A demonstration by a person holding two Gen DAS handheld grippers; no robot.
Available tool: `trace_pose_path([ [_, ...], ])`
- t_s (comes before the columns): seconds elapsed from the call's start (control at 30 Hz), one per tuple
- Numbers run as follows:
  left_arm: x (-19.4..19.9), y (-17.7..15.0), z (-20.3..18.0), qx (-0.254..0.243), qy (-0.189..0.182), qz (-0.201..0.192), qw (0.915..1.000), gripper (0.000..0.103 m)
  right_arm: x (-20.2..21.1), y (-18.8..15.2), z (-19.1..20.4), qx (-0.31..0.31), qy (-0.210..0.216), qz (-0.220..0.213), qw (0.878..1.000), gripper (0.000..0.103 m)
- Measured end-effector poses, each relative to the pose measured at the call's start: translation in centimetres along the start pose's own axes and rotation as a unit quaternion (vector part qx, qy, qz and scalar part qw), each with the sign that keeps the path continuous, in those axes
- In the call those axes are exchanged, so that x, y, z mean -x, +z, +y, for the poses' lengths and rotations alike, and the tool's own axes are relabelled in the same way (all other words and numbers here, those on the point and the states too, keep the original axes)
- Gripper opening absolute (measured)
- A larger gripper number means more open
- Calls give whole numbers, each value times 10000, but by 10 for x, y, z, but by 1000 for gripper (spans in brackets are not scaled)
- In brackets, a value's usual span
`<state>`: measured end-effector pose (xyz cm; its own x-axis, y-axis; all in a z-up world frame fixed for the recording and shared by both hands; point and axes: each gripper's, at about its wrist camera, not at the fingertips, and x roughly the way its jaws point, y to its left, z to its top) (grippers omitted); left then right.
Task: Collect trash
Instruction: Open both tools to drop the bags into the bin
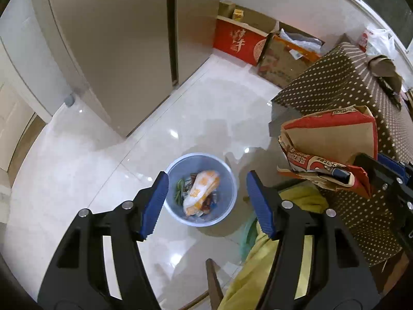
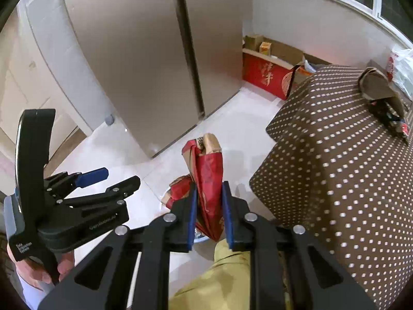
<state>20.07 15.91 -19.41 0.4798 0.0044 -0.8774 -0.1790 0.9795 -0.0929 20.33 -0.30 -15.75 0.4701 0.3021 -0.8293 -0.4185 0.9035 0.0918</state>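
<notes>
Left jaws, left wrist view: your left gripper (image 1: 206, 204) stands released, its blue pads apart with nothing between them, hanging over the floor.
Bin, left wrist view: seen between those pads, the blue trash bin (image 1: 227, 180) sits on the pale tiled floor (image 1: 103, 160), just off the near corner of the dotted brown surface (image 1: 343, 87). An orange-and-white wrapper (image 1: 201, 191) lies on top of the other scraps inside.
Paper bag, left wrist view: at your right, the red-and-brown paper bag (image 1: 327, 139) hangs crumpled in your right gripper (image 1: 361, 178), off the surface's edge.
Right jaws, right wrist view: your right gripper (image 2: 209, 217) is clenched on the paper bag (image 2: 209, 170), both blue pads pressing its folded lower part; the bag stands up past the fingertips.
Bin, right wrist view: mostly hidden behind the bag; only a sliver of rim shows below it.
Left gripper, right wrist view: your left gripper (image 2: 113, 178) sits at the left, jaws parted and empty, a hand (image 2: 38, 271) on its grip.
Surface, right wrist view: a crumpled brown wrapper (image 2: 379, 90) lies near the surface's (image 2: 335, 155) far edge.
</notes>
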Motion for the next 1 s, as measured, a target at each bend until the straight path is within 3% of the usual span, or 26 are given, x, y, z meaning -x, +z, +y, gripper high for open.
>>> trace_pose_path([
  [0.23, 1, -12, 23, 196, 198, 45, 9996, 64, -24, 6, 26, 267, 168, 163, 9994, 18],
  [0.33, 8, -16, 34, 312, 231, 8, 9992, 65, -33, 10, 38, 457, 182, 253, 9985, 26],
  [0.4, 12, -18, 39, 360, 303, -37, 9989, 66, -39, 10, 47, 524, -51, 268, 9983, 74],
  [0.47, 18, -19, 43, 420, 348, -67, 9985, 68, -39, 10, 51, 543, -38, 121, 9984, 75],
  [0.67, 38, -23, 44, 504, 390, -262, 9976, 68, -37, 12, 50, 450, 84, 207, 9987, 75],
  [1.0, 62, -15, 30, 344, 299, -534, 9975, 70, -6, 17, 12, -31, 163, 104, 9998, 75],
])
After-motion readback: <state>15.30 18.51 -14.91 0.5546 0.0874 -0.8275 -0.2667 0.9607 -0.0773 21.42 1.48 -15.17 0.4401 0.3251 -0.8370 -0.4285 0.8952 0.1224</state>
